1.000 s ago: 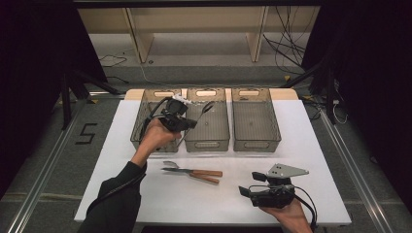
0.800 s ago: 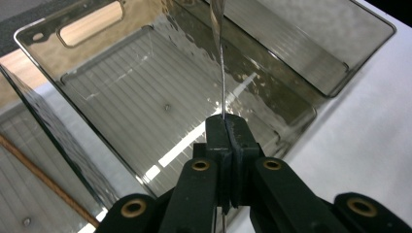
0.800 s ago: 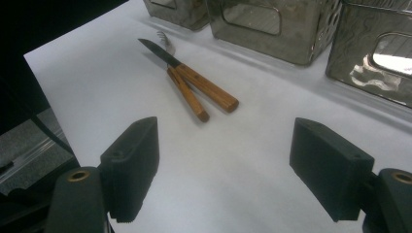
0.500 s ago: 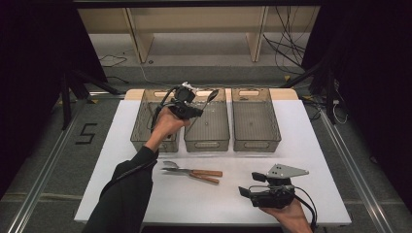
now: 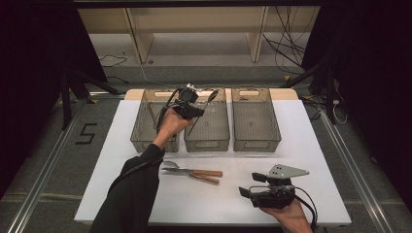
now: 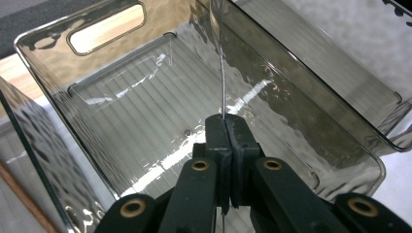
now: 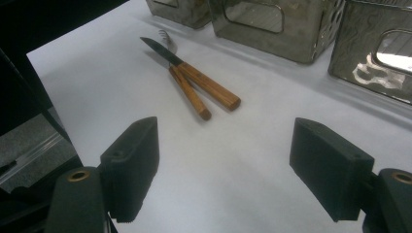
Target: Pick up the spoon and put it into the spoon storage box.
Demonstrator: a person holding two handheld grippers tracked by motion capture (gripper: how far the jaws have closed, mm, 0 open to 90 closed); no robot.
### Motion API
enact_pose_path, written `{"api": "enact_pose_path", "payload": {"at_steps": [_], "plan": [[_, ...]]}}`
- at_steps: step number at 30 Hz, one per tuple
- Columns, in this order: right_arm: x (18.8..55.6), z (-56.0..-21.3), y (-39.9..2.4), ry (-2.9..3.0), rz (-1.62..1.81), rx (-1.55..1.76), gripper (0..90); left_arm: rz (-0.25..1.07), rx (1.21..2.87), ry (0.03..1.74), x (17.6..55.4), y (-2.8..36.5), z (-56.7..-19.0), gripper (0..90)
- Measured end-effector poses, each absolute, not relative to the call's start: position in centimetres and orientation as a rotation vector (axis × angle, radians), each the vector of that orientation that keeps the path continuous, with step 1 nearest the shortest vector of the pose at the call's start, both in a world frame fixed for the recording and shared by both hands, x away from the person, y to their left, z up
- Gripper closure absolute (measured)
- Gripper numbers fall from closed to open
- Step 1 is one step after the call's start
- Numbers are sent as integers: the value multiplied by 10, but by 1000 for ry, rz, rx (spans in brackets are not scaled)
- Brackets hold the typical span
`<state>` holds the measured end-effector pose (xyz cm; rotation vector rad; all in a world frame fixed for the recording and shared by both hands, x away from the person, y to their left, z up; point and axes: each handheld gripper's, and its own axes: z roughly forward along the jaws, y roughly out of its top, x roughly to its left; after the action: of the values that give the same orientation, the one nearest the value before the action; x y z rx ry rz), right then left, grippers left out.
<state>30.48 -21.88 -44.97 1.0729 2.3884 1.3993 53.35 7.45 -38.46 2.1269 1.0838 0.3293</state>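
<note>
- White surface [image 5: 121, 160] carries three bins.
- Thin utensil [image 6: 221, 73] is clamped in left gripper [image 5: 194, 110] over middle bin [image 5: 208, 141]; release is judged next.
- Right gripper [image 7: 233, 160] jaws are held apart.

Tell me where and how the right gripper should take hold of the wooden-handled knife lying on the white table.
Grip the wooden-handled knife by its round wooden handle, near mid-length, coming straight down with the right gripper turned so its open jaws straddle the handle crosswise. A second wooden handle lies against it, so probably approach near the butt ends, where they splay.
</note>
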Motion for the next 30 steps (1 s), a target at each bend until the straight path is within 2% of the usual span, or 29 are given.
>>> {"api": "enact_pose_path", "payload": {"at_steps": [21,23,25,30], "plan": [[304,-449,-219,2391,1394,1072,270,319,2154,1124,537,68,-408,866],[304,-449,-219,2389,1397,1072,270,313,2156,1129,537,68,-407,821],[305,-449,-220,2388,1397,1072,270,300,2136,1134,537,69,-405,697],[304,-449,-220,2386,1396,1072,270,293,2119,1141,531,72,-396,515]]}}
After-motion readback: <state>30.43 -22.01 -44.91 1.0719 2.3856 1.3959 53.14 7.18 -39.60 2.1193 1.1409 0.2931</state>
